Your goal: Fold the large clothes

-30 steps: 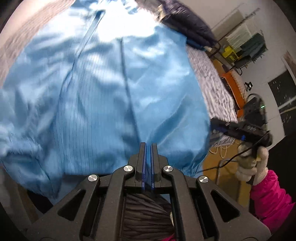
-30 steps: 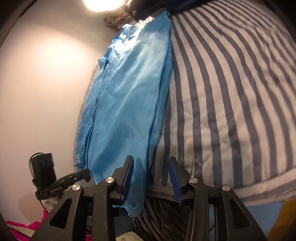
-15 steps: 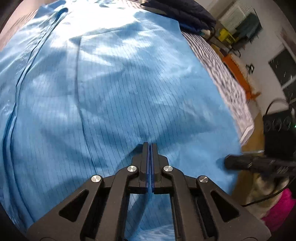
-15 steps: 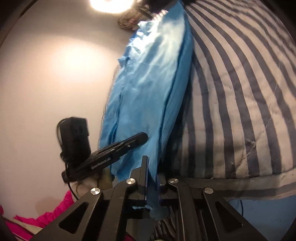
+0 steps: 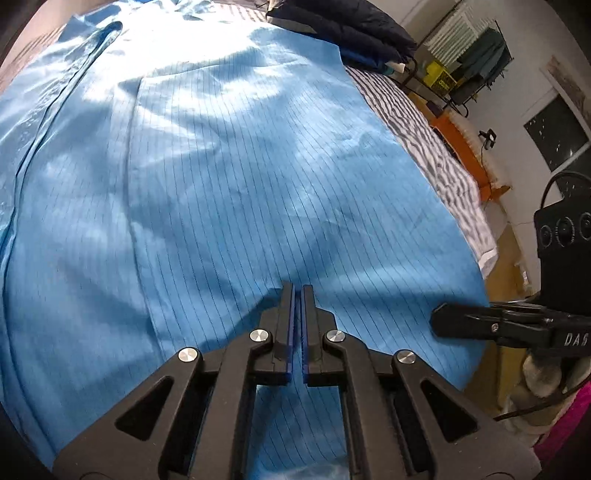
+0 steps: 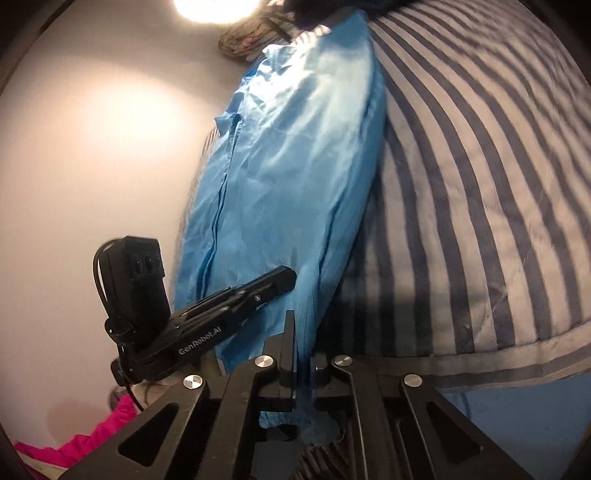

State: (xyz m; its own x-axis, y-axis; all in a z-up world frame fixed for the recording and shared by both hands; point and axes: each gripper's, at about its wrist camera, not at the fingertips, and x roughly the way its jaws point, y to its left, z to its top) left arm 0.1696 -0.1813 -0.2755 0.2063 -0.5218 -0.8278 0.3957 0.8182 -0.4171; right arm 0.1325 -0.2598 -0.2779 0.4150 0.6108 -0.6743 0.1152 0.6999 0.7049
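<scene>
Apparently both fingers pinch the blue garment (image 5: 240, 184) hem lying between them.

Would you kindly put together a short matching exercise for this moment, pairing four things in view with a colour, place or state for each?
Column one:
1. blue garment
2. striped bedcover
3. right gripper
4. dark folded clothing

Column two:
A. grey with dark stripes, lying under the garment
B. piled at the far end of the bed
C. jaws clamped on the garment's near edge
D. spread out flat, light blue with thin dark lines

Right pairs: 1-D, 2-A, 3-C, 4-B
</scene>
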